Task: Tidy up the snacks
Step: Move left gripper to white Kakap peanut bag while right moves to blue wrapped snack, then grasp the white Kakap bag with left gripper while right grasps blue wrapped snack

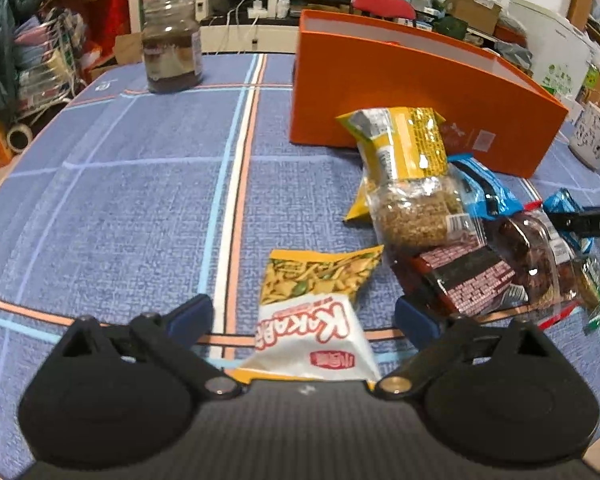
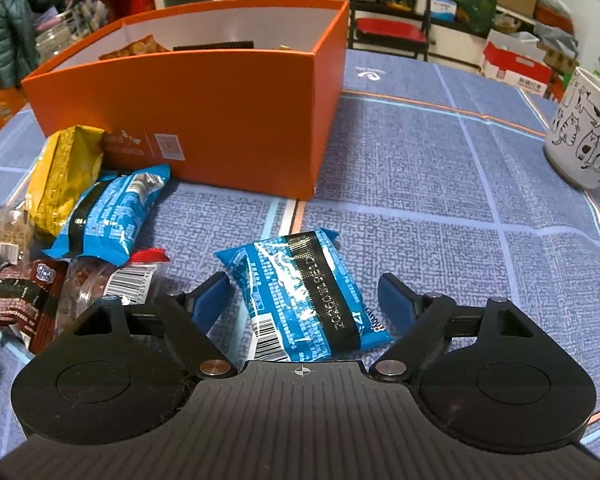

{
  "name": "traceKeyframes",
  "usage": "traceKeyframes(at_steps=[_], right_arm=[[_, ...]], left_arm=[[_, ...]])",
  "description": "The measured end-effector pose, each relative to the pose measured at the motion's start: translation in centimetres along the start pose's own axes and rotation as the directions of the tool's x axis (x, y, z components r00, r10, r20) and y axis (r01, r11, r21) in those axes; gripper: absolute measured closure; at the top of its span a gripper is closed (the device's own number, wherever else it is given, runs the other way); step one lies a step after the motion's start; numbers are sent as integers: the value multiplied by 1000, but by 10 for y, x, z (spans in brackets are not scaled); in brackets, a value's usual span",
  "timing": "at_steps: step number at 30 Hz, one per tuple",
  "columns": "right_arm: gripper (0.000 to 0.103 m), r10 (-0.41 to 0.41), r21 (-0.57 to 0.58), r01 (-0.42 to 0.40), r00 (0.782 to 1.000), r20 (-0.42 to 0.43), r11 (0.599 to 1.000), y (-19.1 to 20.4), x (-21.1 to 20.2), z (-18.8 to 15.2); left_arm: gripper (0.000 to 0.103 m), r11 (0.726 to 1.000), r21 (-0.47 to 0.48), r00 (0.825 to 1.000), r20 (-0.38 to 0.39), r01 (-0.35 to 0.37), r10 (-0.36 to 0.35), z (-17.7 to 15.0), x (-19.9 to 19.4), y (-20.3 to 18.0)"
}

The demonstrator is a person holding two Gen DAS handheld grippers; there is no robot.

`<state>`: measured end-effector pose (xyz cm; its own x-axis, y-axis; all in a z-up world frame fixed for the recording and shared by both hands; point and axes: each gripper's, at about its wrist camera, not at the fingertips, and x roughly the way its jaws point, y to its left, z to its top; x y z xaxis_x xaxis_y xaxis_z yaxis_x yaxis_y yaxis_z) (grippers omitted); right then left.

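Blue pads of the right gripper [image 2: 304,300] stand spread either side of a crinkly blue foil snack packet [image 2: 302,296], not pressing it. The left gripper [image 1: 304,316] likewise gapes around a white-and-yellow plastic snack bag [image 1: 316,312]. Both packets lie on the blue checked tablecloth [image 2: 440,220], the open orange cardboard box [image 2: 204,120] beyond. Slick, puffy wrappers could squirt free if pinched off-centre.

Glass jar [image 1: 172,44] with dark contents and cat-print mug [image 2: 584,136] standing on the bench's blue checked cloth [image 1: 140,184]; red chair [image 2: 392,12] behind.
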<state>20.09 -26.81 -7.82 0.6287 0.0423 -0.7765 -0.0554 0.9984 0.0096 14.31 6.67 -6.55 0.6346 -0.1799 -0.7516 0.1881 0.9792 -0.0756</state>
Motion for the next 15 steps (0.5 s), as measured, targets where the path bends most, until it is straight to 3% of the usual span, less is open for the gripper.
traceKeyframes(at_steps=[4,15], right_arm=[[28,9,-3,-9,1000,2,1000,-1,-1,-2],[25,15,-15,-15,1000,-2,1000,-4,-3,-5]], left_arm=[[6,998,54,1000,6,-31,31,-3,3,-8],[6,999,43,1000,7,-6,6,0,3,-4]])
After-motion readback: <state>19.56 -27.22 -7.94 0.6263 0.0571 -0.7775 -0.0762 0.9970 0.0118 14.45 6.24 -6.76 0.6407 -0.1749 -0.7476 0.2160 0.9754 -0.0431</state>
